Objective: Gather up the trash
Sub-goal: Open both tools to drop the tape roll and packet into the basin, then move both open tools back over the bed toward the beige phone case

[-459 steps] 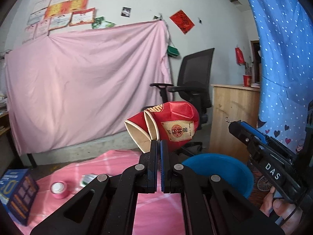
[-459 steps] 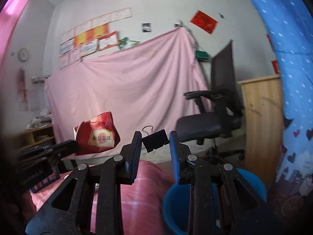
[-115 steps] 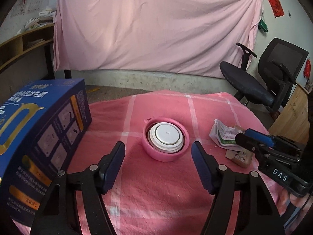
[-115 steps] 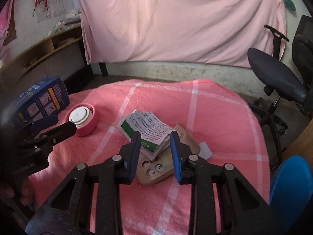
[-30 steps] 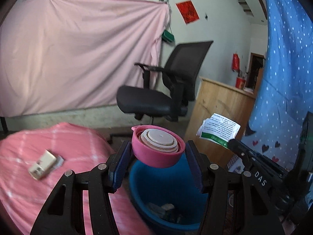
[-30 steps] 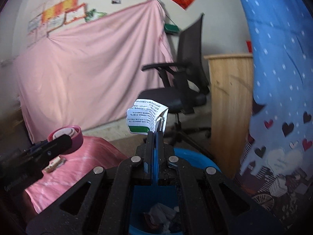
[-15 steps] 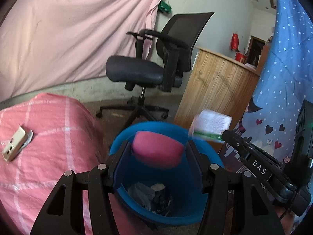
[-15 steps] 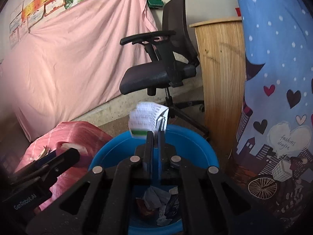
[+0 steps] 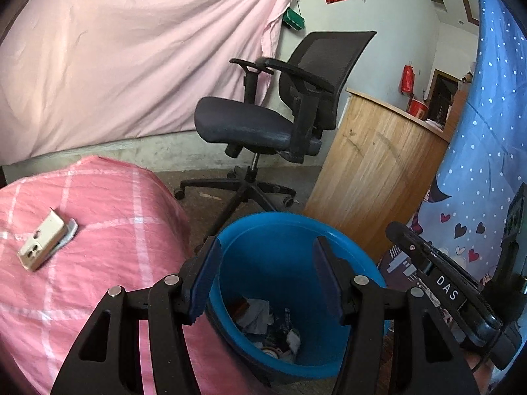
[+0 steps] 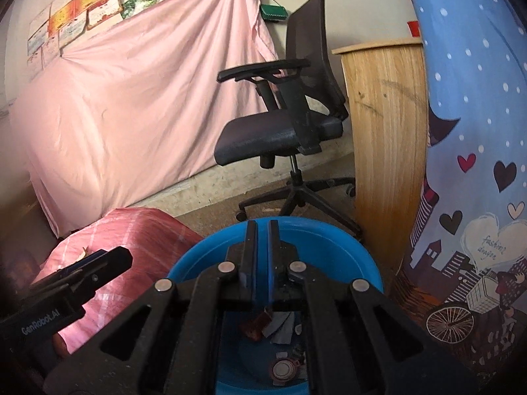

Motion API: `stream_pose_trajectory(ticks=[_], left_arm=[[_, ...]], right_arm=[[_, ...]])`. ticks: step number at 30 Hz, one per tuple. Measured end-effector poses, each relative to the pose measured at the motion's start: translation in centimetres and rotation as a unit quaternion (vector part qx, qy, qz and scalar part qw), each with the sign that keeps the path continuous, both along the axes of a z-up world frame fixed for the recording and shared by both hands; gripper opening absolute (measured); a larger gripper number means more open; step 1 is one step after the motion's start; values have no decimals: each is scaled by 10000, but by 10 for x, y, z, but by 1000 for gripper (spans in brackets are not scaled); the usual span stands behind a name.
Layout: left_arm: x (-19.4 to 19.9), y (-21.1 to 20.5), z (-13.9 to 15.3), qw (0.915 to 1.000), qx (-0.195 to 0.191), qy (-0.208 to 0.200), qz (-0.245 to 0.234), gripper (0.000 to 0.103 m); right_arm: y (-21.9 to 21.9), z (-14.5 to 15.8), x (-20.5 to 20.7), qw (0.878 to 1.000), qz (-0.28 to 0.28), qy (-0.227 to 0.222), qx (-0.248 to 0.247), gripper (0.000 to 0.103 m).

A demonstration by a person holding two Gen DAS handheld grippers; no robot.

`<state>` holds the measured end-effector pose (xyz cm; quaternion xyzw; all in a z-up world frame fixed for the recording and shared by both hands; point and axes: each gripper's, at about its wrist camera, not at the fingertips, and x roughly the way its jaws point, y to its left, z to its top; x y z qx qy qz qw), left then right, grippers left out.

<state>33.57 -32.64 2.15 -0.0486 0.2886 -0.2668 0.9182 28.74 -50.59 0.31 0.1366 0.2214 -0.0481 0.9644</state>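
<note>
left wrist view: left gripper (image 9: 265, 256) fingers apart, empty, right gripper (image 10: 260, 230) fingers just parted, above blue bin (image 9: 359, 256).

A round blue bin (image 9: 296, 256) stands upright on the floor just beside the pink-covered table, holding crumpled paper scraps (image 9: 253, 312) and, flat on its bottom, a round pink container with a white lid (image 10: 284, 369).

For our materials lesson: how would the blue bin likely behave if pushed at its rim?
The blue bin looks like thin plastic holding only a few scraps, so it is probably light and might slide or tip. Its smooth wall may be slippery.
</note>
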Motion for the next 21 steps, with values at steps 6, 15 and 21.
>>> stream_pose_trajectory(ticks=[6,15,21], left_arm=[[-4,14,11,9997,38,-199,126,52],[-7,42,24,9985,82,-390,381,52],[-11,64,35,9964,68,-593,596,52]], right_arm=[[9,9,0,9997,81,-205,-51,34],[32,25,-3,9978,250,-584,-207,36],[48,34,-3,9954,367,-832,-312,43]])
